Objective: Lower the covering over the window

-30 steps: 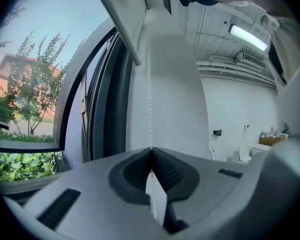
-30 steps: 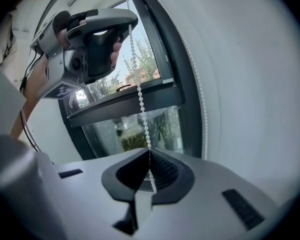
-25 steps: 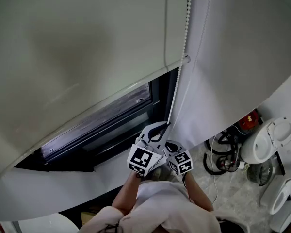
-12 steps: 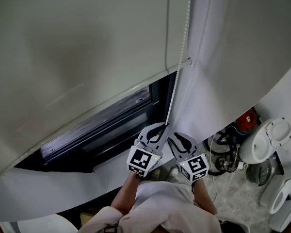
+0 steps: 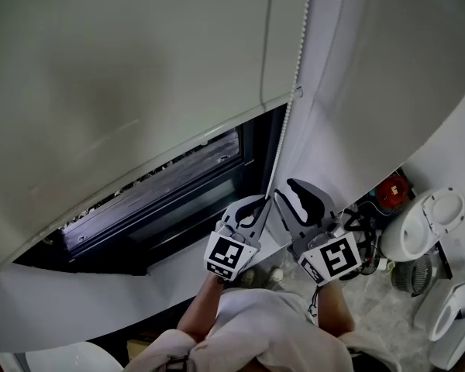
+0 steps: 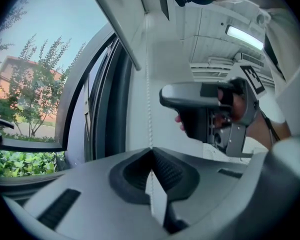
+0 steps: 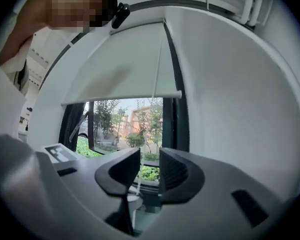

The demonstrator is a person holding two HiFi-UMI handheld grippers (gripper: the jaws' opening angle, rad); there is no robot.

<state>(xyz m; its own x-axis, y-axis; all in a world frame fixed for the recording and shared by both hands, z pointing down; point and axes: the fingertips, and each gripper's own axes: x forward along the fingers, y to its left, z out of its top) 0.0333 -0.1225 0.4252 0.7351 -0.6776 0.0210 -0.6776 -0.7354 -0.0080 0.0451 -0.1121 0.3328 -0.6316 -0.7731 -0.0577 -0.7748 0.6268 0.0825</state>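
Pinching bead cord (image 5: 293, 111) w/ L tool (image 5: 257, 205); R tool (image 5: 288, 192) just opened, empty; blind (image 5: 139, 76) above, appliances (image 5: 426, 223) rt.

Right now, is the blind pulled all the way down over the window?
No, the blind stops partway down, and the window below its bottom edge is uncovered, showing trees outside.

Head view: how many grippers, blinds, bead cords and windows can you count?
grippers: 2, the left gripper and the right gripper
blind: 1
bead cord: 1
window: 1
total: 5
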